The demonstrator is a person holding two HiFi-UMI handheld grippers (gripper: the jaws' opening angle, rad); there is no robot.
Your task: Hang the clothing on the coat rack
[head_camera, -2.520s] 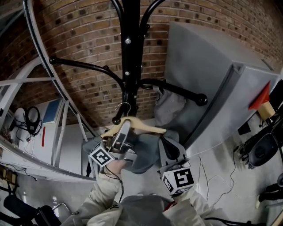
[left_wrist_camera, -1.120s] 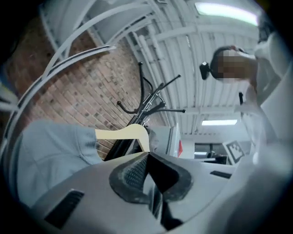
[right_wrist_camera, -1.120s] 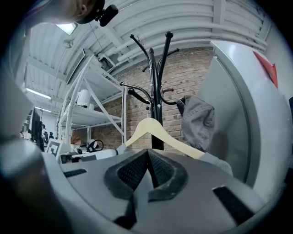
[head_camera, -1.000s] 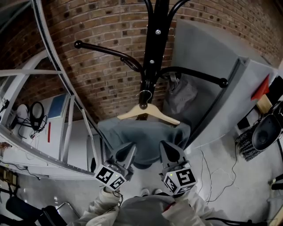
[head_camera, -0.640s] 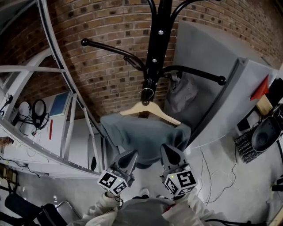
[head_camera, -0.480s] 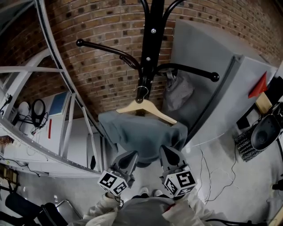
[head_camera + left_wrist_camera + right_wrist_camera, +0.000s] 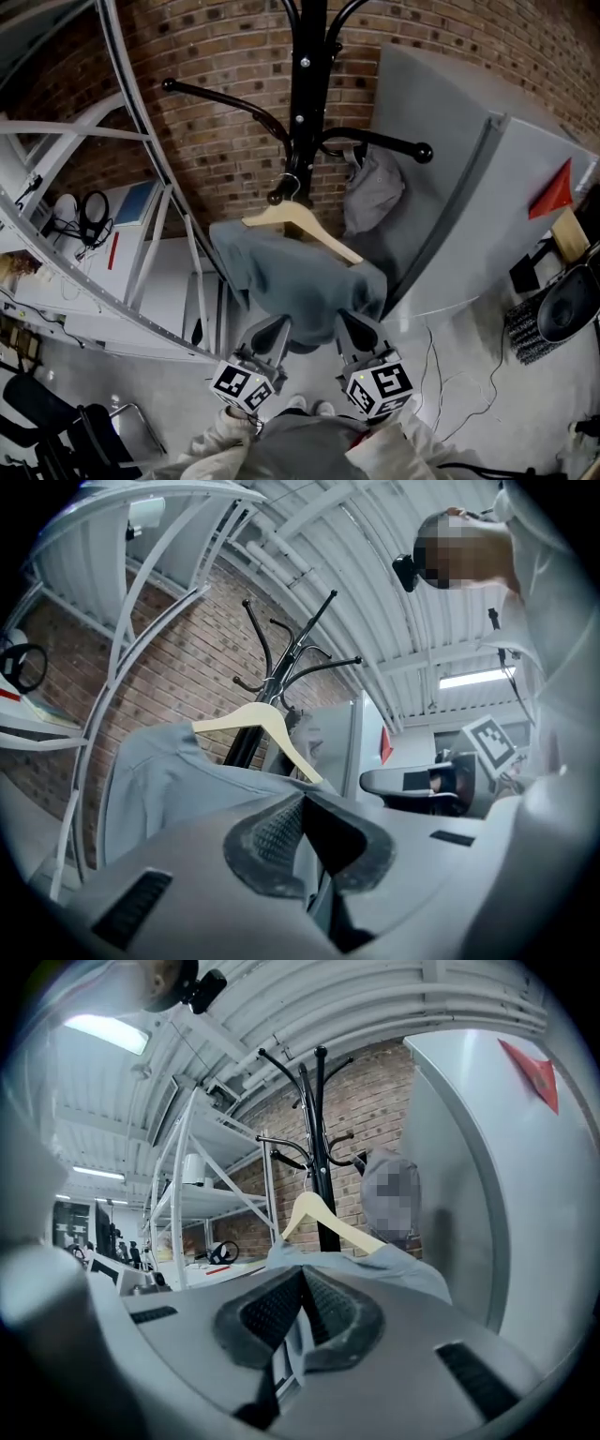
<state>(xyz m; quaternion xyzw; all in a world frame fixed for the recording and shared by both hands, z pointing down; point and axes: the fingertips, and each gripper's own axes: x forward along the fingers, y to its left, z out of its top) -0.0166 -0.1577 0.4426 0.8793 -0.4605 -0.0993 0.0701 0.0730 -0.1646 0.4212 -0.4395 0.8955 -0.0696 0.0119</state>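
A grey-blue garment (image 7: 291, 281) hangs on a wooden hanger (image 7: 300, 225), whose hook sits over a low arm of the black coat rack (image 7: 305, 84). Both grippers are below the garment's hem, apart from it. My left gripper (image 7: 272, 330) is shut with nothing between its pads. My right gripper (image 7: 354, 328) beside it is also shut and holds nothing. In the left gripper view the hanger (image 7: 253, 726) and garment (image 7: 159, 780) rise beyond the closed left gripper (image 7: 302, 803). The right gripper view shows the hanger (image 7: 328, 1222) above the closed right gripper (image 7: 302, 1279).
A grey bag-like cloth (image 7: 373, 192) hangs from another rack arm on the right. A tall grey cabinet (image 7: 469, 187) stands close at the right. A white metal shelf frame (image 7: 141, 216) runs along the left, with a brick wall (image 7: 216, 56) behind. Cables lie on the floor.
The left gripper earlier held the hanger up at the rack; it has let go. Both grippers have drawn back and down, and the garment now hangs free.
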